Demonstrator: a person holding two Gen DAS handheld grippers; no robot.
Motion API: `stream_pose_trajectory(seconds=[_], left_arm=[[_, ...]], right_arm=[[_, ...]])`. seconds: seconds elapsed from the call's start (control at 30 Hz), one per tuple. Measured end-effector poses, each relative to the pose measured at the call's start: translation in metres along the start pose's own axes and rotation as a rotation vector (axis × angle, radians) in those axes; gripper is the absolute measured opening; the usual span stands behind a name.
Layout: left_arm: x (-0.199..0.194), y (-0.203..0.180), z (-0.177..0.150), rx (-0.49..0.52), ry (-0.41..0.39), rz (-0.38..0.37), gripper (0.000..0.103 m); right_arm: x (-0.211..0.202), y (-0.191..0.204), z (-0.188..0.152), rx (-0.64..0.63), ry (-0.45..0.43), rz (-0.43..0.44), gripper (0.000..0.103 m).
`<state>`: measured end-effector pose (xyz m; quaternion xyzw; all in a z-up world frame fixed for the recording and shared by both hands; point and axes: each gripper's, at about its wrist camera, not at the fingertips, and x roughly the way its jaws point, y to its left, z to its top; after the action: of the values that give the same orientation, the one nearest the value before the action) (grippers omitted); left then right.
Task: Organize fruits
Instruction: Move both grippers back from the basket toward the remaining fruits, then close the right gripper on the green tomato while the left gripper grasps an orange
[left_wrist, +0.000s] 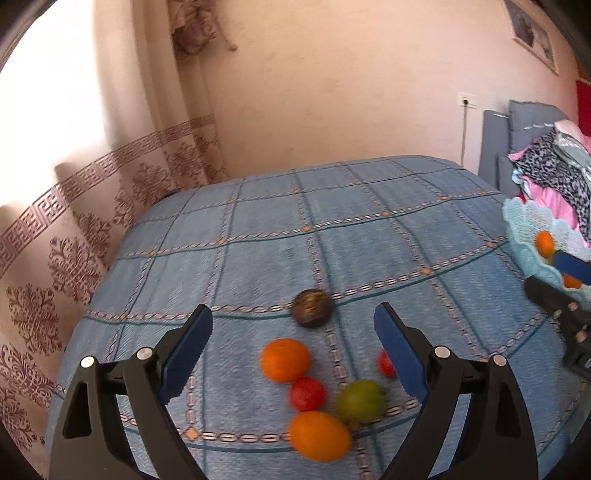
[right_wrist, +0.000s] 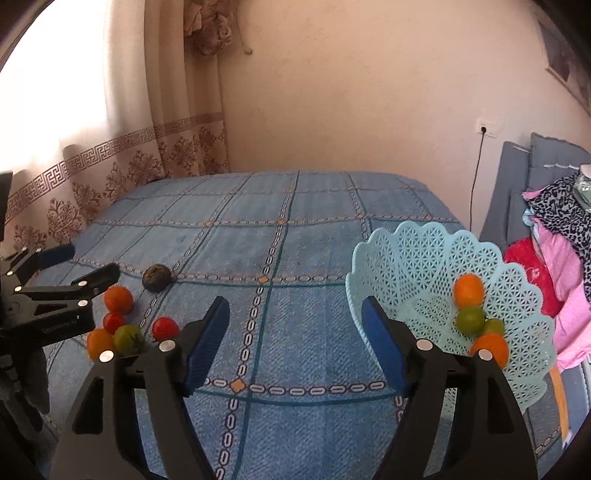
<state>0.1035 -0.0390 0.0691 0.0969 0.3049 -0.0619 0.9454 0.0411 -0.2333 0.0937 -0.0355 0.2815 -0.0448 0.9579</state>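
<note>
Loose fruit lies on the blue checked bedspread (left_wrist: 369, 206): a dark brown fruit (left_wrist: 312, 308), two oranges (left_wrist: 284, 360) (left_wrist: 319, 435), two red tomatoes (left_wrist: 307, 394) (left_wrist: 386, 363) and a green tomato (left_wrist: 360, 401). My left gripper (left_wrist: 293, 325) is open and empty, hovering just above this cluster. The pale blue lattice basket (right_wrist: 413, 258) holds two oranges (right_wrist: 468, 290) (right_wrist: 493, 347) and two green fruits (right_wrist: 470, 320). My right gripper (right_wrist: 295, 317) is open and empty, its right finger (right_wrist: 384, 347) at the basket's left rim.
A patterned curtain (left_wrist: 74, 236) hangs left of the bed. Grey cushions (right_wrist: 546, 166) and a pile of pink and leopard-print clothes (right_wrist: 561, 236) lie to the right. A wall socket with a cable (right_wrist: 487, 127) is behind.
</note>
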Motion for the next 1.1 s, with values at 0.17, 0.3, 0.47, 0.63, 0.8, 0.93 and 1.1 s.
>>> stream_pose_trajectory(seconds=[0.17, 0.3, 0.47, 0.63, 0.8, 0.93, 1.1], left_arm=[[0.008, 0.025, -0.009, -0.039, 0.026, 0.041, 0.089], [0.012, 0.041, -0.016, -0.065, 0.043, 0.054, 0.089], [0.013, 0.051, -0.02, -0.067, 0.051, 0.068, 0.088], [0.011, 0.061, -0.022, -0.071, 0.051, 0.073, 0.088], [0.008, 0.068, -0.023, -0.071, 0.05, 0.076, 0.088], [0.007, 0.073, -0.022, -0.085, 0.053, 0.067, 0.089], [0.008, 0.075, -0.022, -0.093, 0.059, 0.065, 0.089]], right_arm=[[-0.002, 0.012, 0.003, -0.011, -0.031, 0.025, 0.076], [0.006, 0.031, 0.0, -0.053, 0.012, 0.109, 0.076], [0.021, 0.06, -0.011, -0.077, 0.118, 0.261, 0.076], [0.035, 0.085, -0.019, -0.064, 0.221, 0.361, 0.065], [0.049, 0.1, -0.022, -0.053, 0.296, 0.43, 0.05], [0.061, 0.107, -0.02, -0.025, 0.327, 0.459, 0.044], [0.068, 0.116, -0.017, -0.023, 0.333, 0.482, 0.043]])
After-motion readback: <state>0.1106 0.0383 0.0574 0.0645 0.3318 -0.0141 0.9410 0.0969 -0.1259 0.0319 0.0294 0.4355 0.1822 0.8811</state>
